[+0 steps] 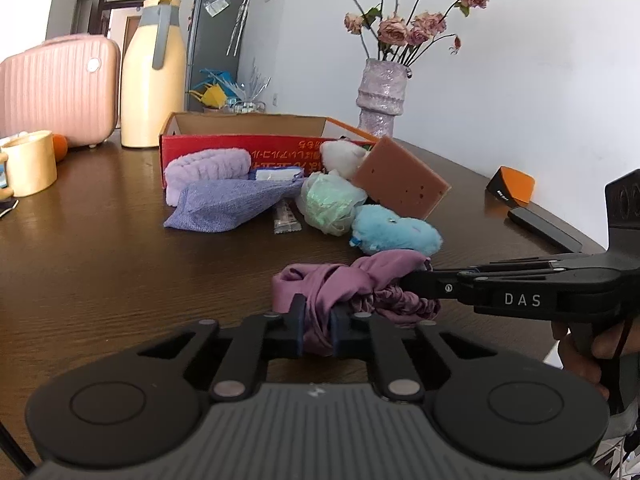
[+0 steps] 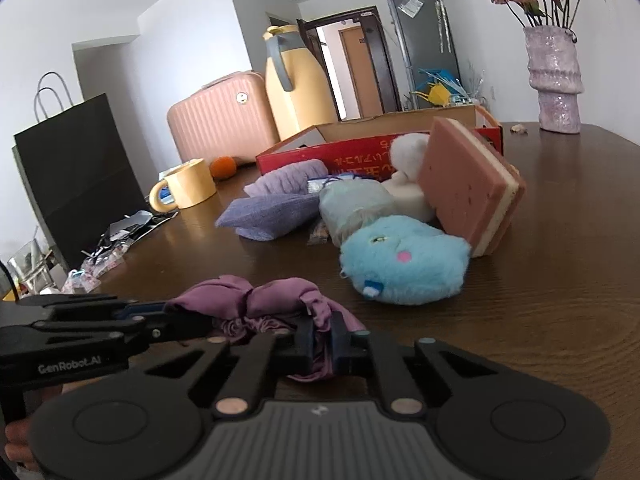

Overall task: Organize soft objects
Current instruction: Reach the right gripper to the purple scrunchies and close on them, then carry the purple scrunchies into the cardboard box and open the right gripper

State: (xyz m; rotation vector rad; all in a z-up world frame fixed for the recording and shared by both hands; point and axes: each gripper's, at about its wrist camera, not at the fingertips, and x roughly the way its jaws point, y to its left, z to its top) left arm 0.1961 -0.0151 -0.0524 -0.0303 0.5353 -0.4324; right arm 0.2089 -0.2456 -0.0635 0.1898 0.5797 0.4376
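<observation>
**Both tools clamped on the purple satin scrunchie**

At the far left of the dark wooden counter stands a yellow mug, with a pink hard-shell case behind it and a tall cream thermos jug just beside the case. An open red cardboard box sits behind a cluster of soft things: a lilac fluffy headband against the box front, a blue-violet knitted cloth lying in front of it, then a pale green mesh puff, a white fluffy ball and a pink sponge slab leaning tilted. A blue plush toy lies on the counter just in front of the puff and the sponge. Behind stands a lilac vase of dried roses.

Nearest the cameras, in front of the plush, the purple satin scrunchie rests on the counter. The left tool is closed tight on a fold at its near left end. The right tool is closed on a fold at the other end, reaching in from the right in the left wrist view, gripped by a hand.
</observation>
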